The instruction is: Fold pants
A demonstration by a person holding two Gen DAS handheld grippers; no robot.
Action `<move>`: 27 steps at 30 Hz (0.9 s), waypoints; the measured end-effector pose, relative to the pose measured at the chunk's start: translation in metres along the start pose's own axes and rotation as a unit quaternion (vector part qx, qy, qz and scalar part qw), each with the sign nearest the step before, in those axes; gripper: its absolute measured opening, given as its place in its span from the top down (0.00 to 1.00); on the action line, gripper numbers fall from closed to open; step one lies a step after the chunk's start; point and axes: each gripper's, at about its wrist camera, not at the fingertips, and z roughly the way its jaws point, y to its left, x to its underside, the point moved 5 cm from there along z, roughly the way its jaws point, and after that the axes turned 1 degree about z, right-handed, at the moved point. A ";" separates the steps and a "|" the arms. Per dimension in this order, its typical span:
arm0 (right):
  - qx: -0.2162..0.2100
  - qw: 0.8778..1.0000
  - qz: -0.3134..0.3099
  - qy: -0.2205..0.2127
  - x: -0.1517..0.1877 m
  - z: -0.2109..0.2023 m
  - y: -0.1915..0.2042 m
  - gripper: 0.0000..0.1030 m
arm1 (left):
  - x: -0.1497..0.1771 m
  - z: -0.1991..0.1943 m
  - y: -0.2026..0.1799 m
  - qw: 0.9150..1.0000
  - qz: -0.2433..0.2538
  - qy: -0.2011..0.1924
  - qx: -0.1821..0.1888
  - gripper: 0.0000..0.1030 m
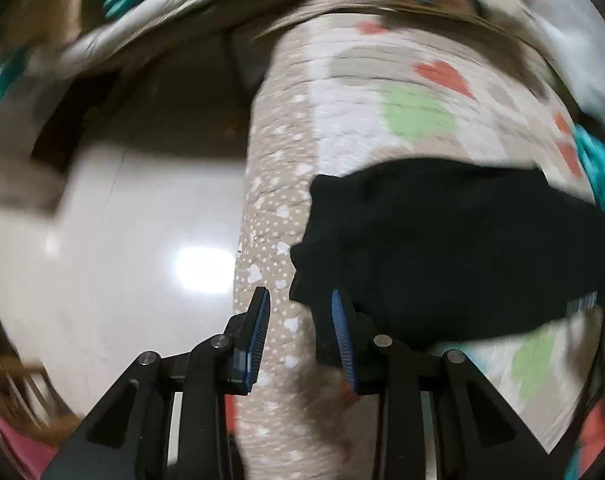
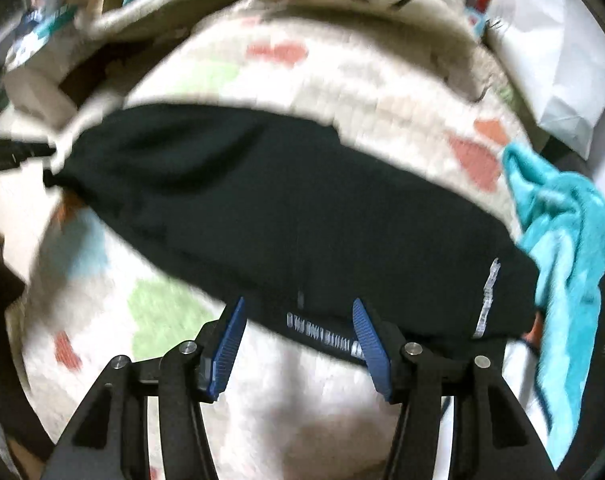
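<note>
The black pants point(image 1: 442, 248) lie folded lengthwise on a quilted bedspread point(image 1: 342, 92) with coloured hearts. My left gripper point(image 1: 300, 300) is open and empty, just left of the pants' near corner, over the bed's edge. In the right wrist view the pants point(image 2: 282, 208) stretch across the bed, their waistband with white lettering point(image 2: 322, 330) nearest me. My right gripper point(image 2: 298, 312) is open and empty, its fingers straddling the waistband edge from just above it.
A shiny pale floor point(image 1: 134, 248) lies left of the bed. A turquoise towel point(image 2: 562, 240) lies at the pants' right end. A white bag point(image 2: 554, 60) sits at the back right. Pillows and bedding point(image 1: 174, 8) pile at the far end.
</note>
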 end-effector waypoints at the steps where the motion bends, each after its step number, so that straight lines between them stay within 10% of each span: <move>1: -0.004 1.000 0.014 -0.005 -0.007 0.003 0.000 0.42 | -0.003 0.004 0.000 1.000 -0.018 0.002 0.011 0.70; 5: -0.008 0.999 0.050 -0.008 -0.018 0.028 0.007 0.44 | -0.008 0.026 -0.008 0.998 -0.057 0.013 0.011 0.70; 10: 0.049 0.989 0.116 0.076 0.013 0.069 -0.036 0.44 | -0.017 0.037 -0.018 0.999 0.008 0.006 -0.051 0.64; 17: 0.127 0.970 0.176 0.112 0.039 0.063 -0.074 0.30 | -0.047 0.034 0.007 0.981 0.027 -0.083 -0.173 0.64; 21: 0.139 0.979 0.140 0.061 0.008 0.042 -0.048 0.30 | -0.057 0.030 0.052 0.989 -0.115 -0.062 -0.073 0.64; 27: 0.009 0.999 0.014 -0.030 -0.089 0.033 0.073 0.30 | -0.032 -0.006 0.109 0.962 -0.260 -0.080 0.027 0.64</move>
